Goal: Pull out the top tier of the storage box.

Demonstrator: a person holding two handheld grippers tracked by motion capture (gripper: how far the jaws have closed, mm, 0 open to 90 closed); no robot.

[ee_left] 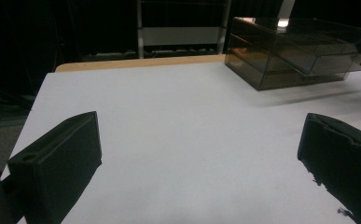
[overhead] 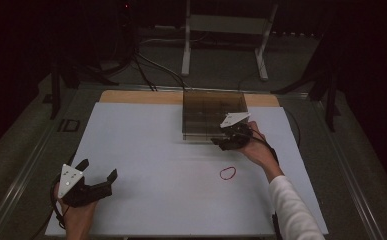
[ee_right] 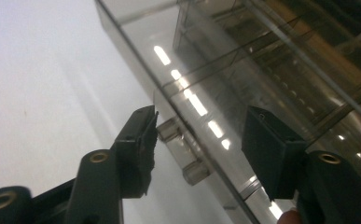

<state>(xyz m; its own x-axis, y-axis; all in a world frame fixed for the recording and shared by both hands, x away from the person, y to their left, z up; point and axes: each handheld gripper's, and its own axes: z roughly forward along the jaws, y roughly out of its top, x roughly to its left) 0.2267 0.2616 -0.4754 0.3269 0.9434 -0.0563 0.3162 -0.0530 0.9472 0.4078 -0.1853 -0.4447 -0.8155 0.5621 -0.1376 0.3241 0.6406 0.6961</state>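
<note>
The right gripper (overhead: 229,141) sat at the front face of the smoked clear box (overhead: 213,115), which stood at about one o'clock from the table's (overhead: 146,150) centre, against the far edge of the white sheet. In the right gripper view its jaws stood part open on either side of a small clear handle (ee_right: 183,151) on the box's drawer front, the left pad just beside the handle and the right one apart from it; nothing was gripped yet. The step in hand looked like taking hold of that handle to pull the drawer. The next move would call for closing squarely on the handle, then drawing straight back toward six o'clock so the box does not slide along with it.

The left gripper (overhead: 97,176) rested at about seven o'clock, jaws wide apart and empty, well away from the box.

The high view alone showed a red band (overhead: 227,173) lying on the sheet at about four o'clock, near the right hand (overhead: 257,149). The handle was too small to make out there. The left gripper view gave the box (ee_left: 295,51) side-on, showing its stacked trays.
</note>
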